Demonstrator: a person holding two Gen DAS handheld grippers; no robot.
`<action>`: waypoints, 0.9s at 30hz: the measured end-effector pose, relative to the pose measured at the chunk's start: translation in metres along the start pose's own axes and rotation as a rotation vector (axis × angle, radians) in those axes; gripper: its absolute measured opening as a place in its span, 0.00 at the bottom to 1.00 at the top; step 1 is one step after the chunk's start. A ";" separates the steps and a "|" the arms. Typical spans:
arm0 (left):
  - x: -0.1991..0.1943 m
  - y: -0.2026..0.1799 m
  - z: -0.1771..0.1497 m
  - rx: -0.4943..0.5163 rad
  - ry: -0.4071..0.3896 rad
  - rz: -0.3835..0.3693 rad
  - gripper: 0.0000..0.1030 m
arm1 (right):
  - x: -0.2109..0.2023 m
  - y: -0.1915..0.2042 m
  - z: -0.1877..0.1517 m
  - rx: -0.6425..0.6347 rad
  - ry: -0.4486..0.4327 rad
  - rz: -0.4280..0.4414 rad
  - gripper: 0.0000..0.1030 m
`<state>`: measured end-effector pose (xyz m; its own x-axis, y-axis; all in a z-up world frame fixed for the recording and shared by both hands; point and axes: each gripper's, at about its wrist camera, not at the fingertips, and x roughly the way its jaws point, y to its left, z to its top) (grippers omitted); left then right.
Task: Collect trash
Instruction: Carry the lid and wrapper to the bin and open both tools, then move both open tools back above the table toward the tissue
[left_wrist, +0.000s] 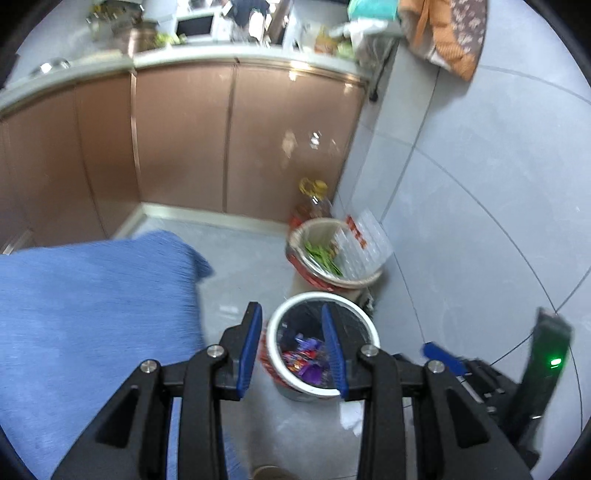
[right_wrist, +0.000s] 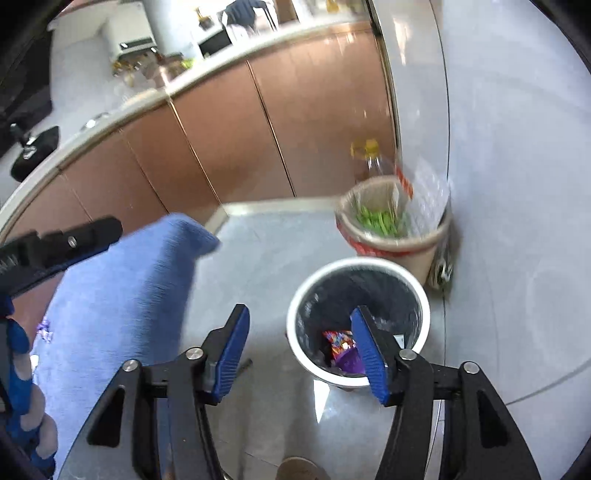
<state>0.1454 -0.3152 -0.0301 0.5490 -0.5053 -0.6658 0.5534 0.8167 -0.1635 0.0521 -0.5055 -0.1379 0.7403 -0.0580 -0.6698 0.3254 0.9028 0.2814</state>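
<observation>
A white bin with a black liner (left_wrist: 364, 325) stands on the floor and holds purple and red candy wrappers (left_wrist: 304, 360). It also shows in the right wrist view (right_wrist: 413, 291), with wrappers (right_wrist: 341, 349) inside. My left gripper (left_wrist: 291, 350) is open and empty above the bin's left side. My right gripper (right_wrist: 303, 354) is open and empty, its right finger over the bin. A small purple wrapper (right_wrist: 45, 328) lies on the blue cloth (right_wrist: 122, 295).
A tan bin (left_wrist: 332, 254) with green scraps and a clear plastic tray stands behind the white bin, by a yellow-capped oil bottle (left_wrist: 314, 195). Brown cabinets (left_wrist: 221, 140) run along the back. The blue-clothed table (left_wrist: 92, 314) is at left. The right gripper's body (left_wrist: 517, 373) shows at right.
</observation>
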 end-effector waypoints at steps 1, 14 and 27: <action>-0.013 0.003 -0.002 0.003 -0.013 0.005 0.31 | -0.016 0.009 0.000 -0.011 -0.028 -0.003 0.59; -0.180 0.052 -0.039 0.053 -0.289 0.257 0.65 | -0.143 0.125 -0.017 -0.176 -0.225 0.000 0.92; -0.264 0.128 -0.088 -0.043 -0.390 0.411 0.75 | -0.194 0.210 -0.037 -0.288 -0.309 0.043 1.00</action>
<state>0.0158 -0.0527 0.0607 0.9089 -0.2028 -0.3645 0.2243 0.9744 0.0172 -0.0447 -0.2891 0.0253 0.9054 -0.1033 -0.4118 0.1450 0.9869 0.0712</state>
